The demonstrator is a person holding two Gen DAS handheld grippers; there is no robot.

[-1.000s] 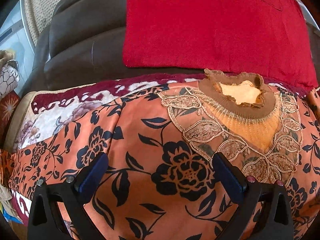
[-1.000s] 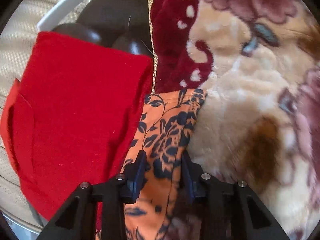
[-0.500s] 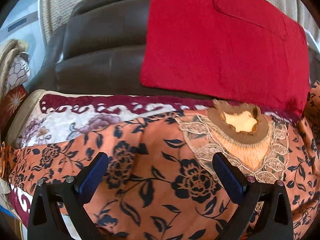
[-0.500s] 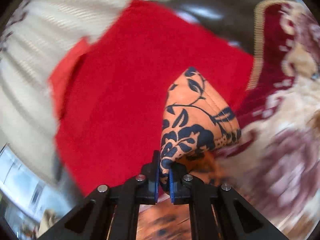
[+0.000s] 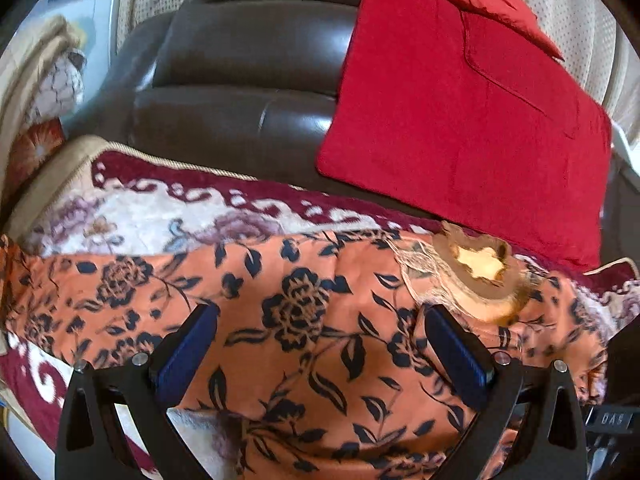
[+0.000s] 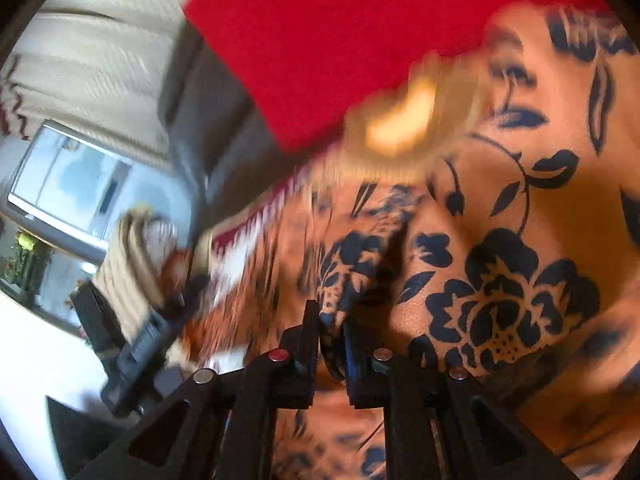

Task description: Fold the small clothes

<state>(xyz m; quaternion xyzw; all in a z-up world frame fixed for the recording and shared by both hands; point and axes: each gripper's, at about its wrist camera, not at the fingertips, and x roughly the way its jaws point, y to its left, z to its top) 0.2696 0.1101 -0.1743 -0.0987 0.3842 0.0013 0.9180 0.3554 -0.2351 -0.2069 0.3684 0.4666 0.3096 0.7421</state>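
An orange garment with a dark blue flower print (image 5: 328,376) lies spread on a plush blanket, its brown knit collar (image 5: 480,268) at the right. My left gripper (image 5: 320,314) hovers open above the middle of it, with nothing pinched between its blue pads. The right wrist view is blurred by motion. There my right gripper (image 6: 332,316) has a fold of the same orange garment (image 6: 500,300) pinched between its nearly closed pads. Its jaws are starting to open. The fold is carried over the garment's body, with the collar (image 6: 404,120) ahead.
A red cloth (image 5: 460,120) lies flat over the back of a dark leather sofa (image 5: 240,80) behind the garment. The floral maroon and cream blanket (image 5: 160,208) covers the seat. Pale curtains and a window (image 6: 76,184) stand beyond, and folded fabrics (image 5: 44,80) sit at the left.
My right gripper closed on the garment's end beside the red cloth, then swung it up and across over the garment's body. My left gripper drew back and rose, staying open.
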